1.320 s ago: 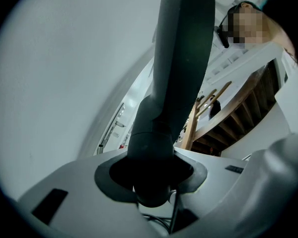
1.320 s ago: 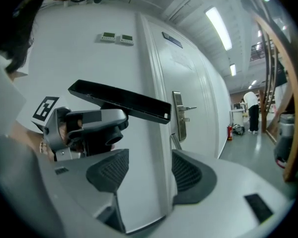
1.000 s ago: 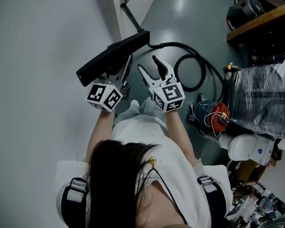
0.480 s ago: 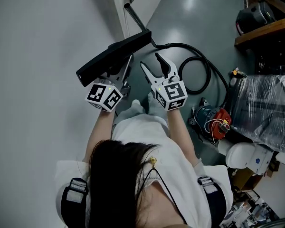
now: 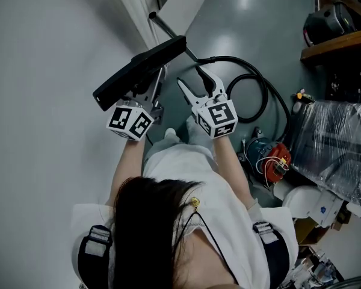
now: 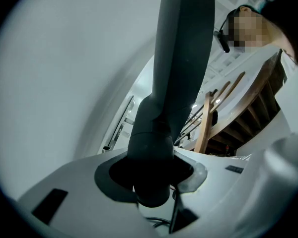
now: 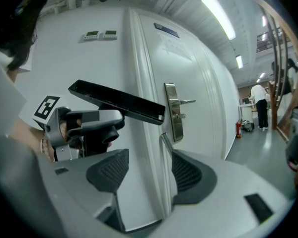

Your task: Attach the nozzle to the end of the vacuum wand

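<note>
Clamping the nozzle by its neck in the left gripper jaws, long black head sticking out crosswise past the tips. Holding the right gripper jaws wide apart, squeezing nothing, with the vacuum wand end poking into the gap, closer to one side. Hovering side by side, nozzle just beside the wand.

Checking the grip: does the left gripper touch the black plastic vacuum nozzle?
Touching. Left gripper view: the left gripper clamps the black nozzle at its neck.

Matt plastic nozzle; glossy floor.
</note>
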A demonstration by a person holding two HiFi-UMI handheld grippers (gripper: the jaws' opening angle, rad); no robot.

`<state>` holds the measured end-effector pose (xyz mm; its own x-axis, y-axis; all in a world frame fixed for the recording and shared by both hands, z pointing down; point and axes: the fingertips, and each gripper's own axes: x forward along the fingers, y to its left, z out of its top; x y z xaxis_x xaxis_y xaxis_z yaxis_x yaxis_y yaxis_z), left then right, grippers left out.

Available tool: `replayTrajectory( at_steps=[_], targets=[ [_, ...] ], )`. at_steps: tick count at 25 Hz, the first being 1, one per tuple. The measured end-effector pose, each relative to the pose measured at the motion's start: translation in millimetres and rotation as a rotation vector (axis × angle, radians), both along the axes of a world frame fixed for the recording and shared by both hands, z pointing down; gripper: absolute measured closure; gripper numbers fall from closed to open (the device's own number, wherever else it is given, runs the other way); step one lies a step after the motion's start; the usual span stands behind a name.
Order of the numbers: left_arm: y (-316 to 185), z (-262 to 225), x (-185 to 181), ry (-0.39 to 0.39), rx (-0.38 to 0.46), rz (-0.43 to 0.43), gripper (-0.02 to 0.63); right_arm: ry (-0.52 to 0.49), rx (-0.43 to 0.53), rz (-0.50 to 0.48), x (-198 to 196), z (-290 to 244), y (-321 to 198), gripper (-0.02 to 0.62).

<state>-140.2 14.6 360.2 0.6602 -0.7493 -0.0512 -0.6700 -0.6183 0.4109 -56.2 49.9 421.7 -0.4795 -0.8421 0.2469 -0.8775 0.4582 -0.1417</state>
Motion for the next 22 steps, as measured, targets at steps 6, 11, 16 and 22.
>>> replayTrajectory(
  at_steps=[6, 11, 16, 22],
  targets=[
    [-16.1, 3.5, 9.5, -0.006, -0.021, -0.020, 0.456, -0.013, -0.011, -0.040, 1.6, 3.6, -19.0, 0.330],
    [-30.4, 2.0, 12.8, -0.005, -0.030, -0.054, 0.454, -0.015, -0.025, -0.081, 4.3, 6.3, -35.2, 0.330],
    [-45.1, 4.8, 16.3, -0.005, -0.040, -0.085, 0.454, -0.019, -0.028, -0.109, 8.3, 8.5, -51.9, 0.330],
    [-52.4, 3.9, 25.2, -0.013, -0.046, -0.113, 0.454, -0.024, -0.025, -0.144, 16.4, 3.4, -60.3, 0.330]
  ],
)
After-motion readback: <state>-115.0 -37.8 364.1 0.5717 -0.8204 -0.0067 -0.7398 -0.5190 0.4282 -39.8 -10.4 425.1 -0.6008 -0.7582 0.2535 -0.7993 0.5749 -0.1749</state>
